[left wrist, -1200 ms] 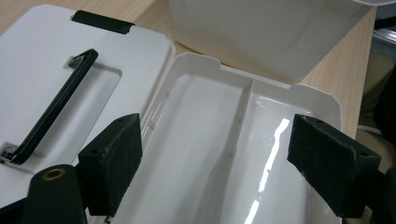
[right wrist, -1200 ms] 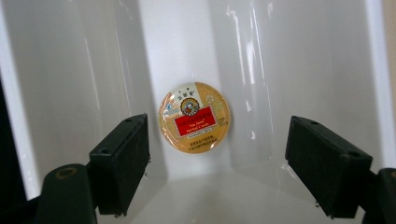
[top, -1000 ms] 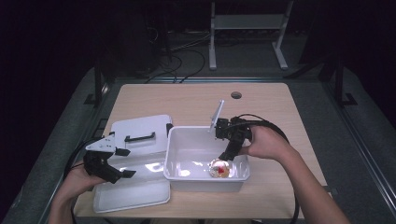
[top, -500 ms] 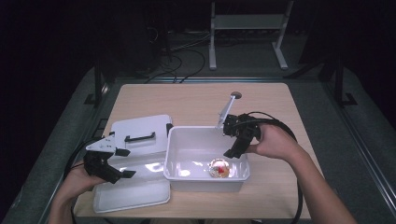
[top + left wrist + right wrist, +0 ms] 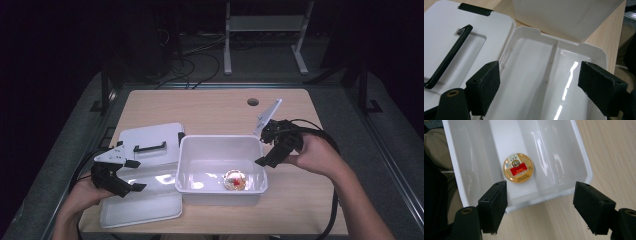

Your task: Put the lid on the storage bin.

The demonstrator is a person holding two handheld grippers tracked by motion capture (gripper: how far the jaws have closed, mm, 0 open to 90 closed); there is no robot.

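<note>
So there's a white tub (image 5: 220, 150) sitting on the wooden table (image 5: 210, 107), and that's the thing to steer by. Inside it, toward the near right corner, lies a small round gold tin (image 5: 234, 180) with a red label; in the right gripper view it sits flat on the tub floor.

The right gripper (image 5: 272, 150) hangs just off the tub's right rim, above the table, jaws spread wide with nothing between them. It's tilted down toward the tub.

Left of the tub, touching its side, is a shallow white tray (image 5: 140, 200), and behind that a flat white lid (image 5: 150, 142) with a black handle (image 5: 150, 147). The left gripper (image 5: 122, 177) hovers over the tray, also wide open and holding nothing.
</note>
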